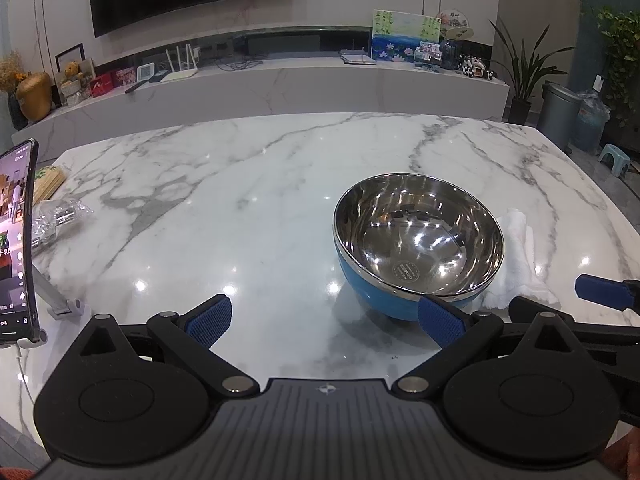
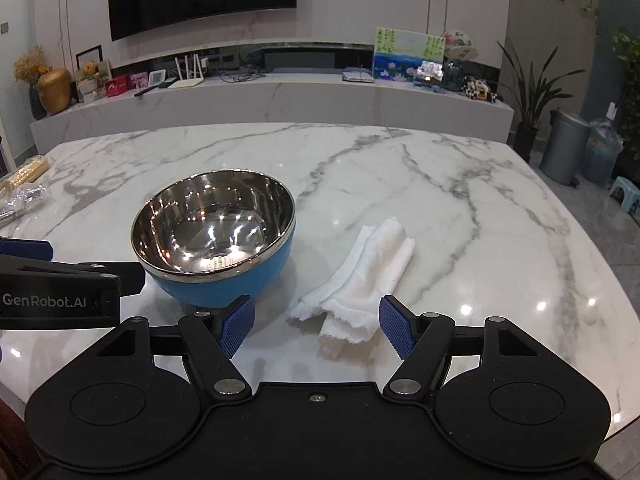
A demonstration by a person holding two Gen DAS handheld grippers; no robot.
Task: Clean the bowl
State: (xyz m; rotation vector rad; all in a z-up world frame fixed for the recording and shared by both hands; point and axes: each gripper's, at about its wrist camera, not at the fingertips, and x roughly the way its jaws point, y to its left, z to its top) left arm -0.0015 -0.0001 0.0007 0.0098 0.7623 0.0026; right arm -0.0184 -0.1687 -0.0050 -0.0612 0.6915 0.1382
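Note:
A bowl [image 1: 416, 240] [image 2: 216, 232], steel inside and blue outside, stands upright on the marble table [image 1: 240, 200] [image 2: 440, 184]. A folded white cloth [image 2: 360, 280] [image 1: 520, 256] lies just right of it. My left gripper [image 1: 324, 320] is open, low over the table; its right finger sits in front of the bowl's near side and its left finger is over bare marble. My right gripper [image 2: 316, 326] is open, its fingers on either side of the cloth's near end, apart from it. The left gripper's body [image 2: 60, 292] shows at the left of the right wrist view.
A phone on a stand [image 1: 16, 240] stands at the table's left edge, beside crinkled clear plastic [image 1: 56, 216] [image 2: 20, 196] and a bamboo mat [image 1: 48, 182]. Behind the table runs a low marble console [image 1: 280, 84] under a TV. Bins [image 2: 564, 152] and plants stand at the far right.

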